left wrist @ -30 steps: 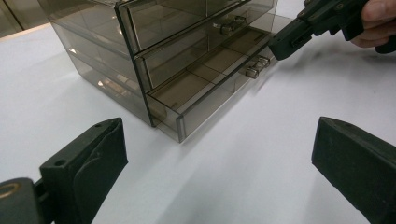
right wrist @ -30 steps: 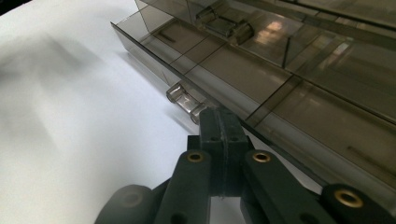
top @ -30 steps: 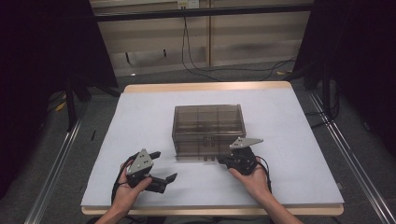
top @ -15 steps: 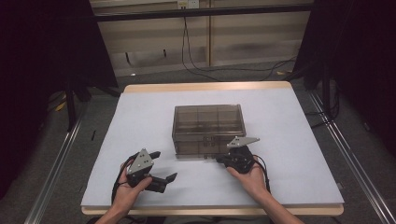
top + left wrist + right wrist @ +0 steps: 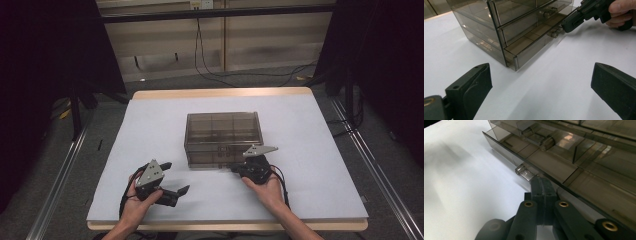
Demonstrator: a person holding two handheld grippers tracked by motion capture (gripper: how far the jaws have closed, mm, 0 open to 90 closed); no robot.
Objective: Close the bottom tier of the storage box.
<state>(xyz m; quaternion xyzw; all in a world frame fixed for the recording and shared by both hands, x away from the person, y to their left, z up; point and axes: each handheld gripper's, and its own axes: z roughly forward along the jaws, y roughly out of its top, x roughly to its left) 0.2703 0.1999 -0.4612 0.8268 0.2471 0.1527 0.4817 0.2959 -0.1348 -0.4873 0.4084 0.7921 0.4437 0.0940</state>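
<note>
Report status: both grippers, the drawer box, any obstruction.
Right gripper shut on bottom drawer knob of smoky drawer box; drawer slightly out. Left gripper open, idle on white table. Nothing in the way.

White-topped table (image 5: 150,125) bearing a smoky clear drawer box (image 5: 222,131)

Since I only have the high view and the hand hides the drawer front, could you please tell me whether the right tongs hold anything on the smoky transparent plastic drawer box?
Observer: Yes. In the right gripper view, the right tongs are shut on the clear stubby handle of the bottom drawer.
Operator: Is that drawer out at all?
Observer: The left gripper view shows it jutting slightly from the front of the smoky transparent plastic drawer box.
Operator: And the left tongs?
Observer: The left tongs stand wide open, with nothing between them.
</note>
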